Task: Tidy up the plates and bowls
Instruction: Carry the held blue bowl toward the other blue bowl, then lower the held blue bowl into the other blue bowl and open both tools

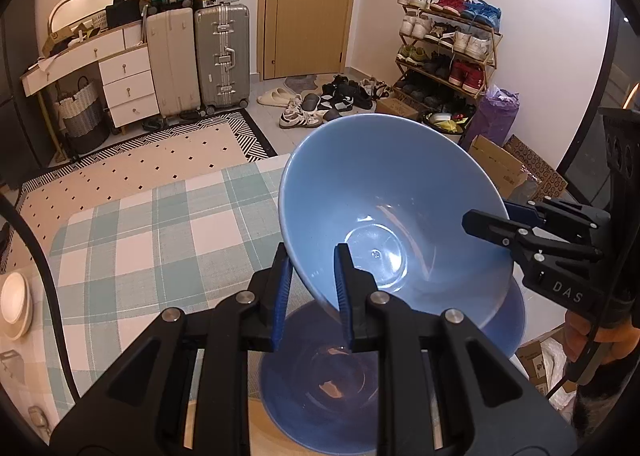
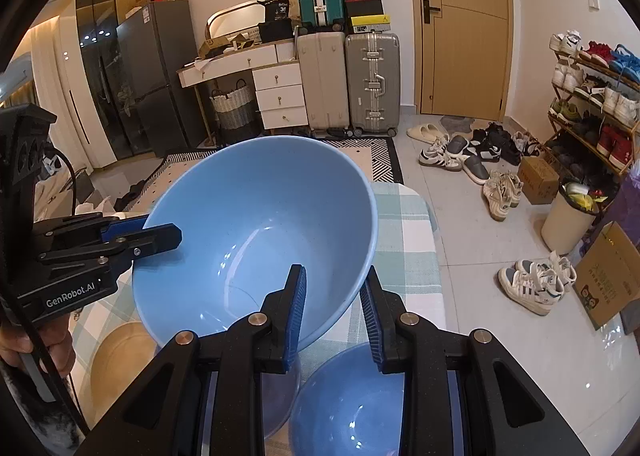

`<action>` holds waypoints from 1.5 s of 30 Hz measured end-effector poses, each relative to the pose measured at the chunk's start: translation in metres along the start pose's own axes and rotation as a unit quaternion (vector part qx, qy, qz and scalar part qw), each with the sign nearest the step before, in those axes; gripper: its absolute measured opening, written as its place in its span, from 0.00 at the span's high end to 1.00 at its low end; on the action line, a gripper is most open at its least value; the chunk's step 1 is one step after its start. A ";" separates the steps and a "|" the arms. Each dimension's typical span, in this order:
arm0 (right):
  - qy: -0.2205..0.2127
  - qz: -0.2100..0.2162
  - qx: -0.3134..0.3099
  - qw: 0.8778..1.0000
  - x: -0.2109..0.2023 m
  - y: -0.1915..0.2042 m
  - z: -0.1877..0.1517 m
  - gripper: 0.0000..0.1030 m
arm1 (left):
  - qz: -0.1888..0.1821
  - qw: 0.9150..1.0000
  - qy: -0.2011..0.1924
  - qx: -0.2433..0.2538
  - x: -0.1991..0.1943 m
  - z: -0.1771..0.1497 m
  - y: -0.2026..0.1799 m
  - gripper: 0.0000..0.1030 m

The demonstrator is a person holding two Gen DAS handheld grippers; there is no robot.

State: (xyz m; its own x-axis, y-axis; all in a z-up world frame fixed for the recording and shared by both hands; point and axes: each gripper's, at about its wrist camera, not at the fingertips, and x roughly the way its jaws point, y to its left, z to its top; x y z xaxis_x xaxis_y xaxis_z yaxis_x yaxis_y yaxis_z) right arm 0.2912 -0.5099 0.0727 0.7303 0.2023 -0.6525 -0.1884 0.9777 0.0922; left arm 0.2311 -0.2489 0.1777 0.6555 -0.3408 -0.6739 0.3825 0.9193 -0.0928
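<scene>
The light-blue bowl (image 1: 384, 207), clamped by both grippers (image 1: 310, 292) (image 2: 334, 312), should be kept level and lowered onto the blue bowl (image 2: 352, 404) at six o'clock.

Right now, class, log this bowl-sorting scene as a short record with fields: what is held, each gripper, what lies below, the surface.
held: light blue bowl, lifted and tilted
left gripper: shut on the bowl's rim
right gripper: shut on the opposite rim
below: second blue bowl
surface: table under a green checked cloth
also: white dishes at the table edge

Warm indoor light, sharp, fisheye-warped edges
</scene>
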 end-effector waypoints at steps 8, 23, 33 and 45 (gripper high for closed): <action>-0.008 0.007 -0.010 1.000 -0.021 0.022 -0.010 0.73 | -0.001 1.000 -0.008 -0.007 -0.032 -0.019 0.001 0.83; -0.006 0.028 -0.017 0.999 -0.033 0.046 -0.030 0.72 | 0.011 1.000 -0.005 -0.007 -0.073 -0.057 -0.002 0.83; 0.013 0.035 -0.017 0.999 -0.024 0.054 -0.053 0.72 | 0.013 1.000 0.013 -0.012 -0.063 -0.084 0.001 0.83; 0.049 0.039 -0.013 0.998 0.001 0.057 -0.080 0.72 | 0.017 0.999 0.040 -0.011 -0.031 -0.107 0.010 0.83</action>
State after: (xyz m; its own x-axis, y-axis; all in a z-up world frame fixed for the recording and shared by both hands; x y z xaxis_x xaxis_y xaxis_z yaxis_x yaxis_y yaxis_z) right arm 0.2289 -0.4582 0.0168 0.6454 0.2694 -0.7148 -0.2596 0.9574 0.1264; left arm 0.1447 -0.2081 0.1195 0.6137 -0.2941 -0.7327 0.3465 0.9342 -0.0848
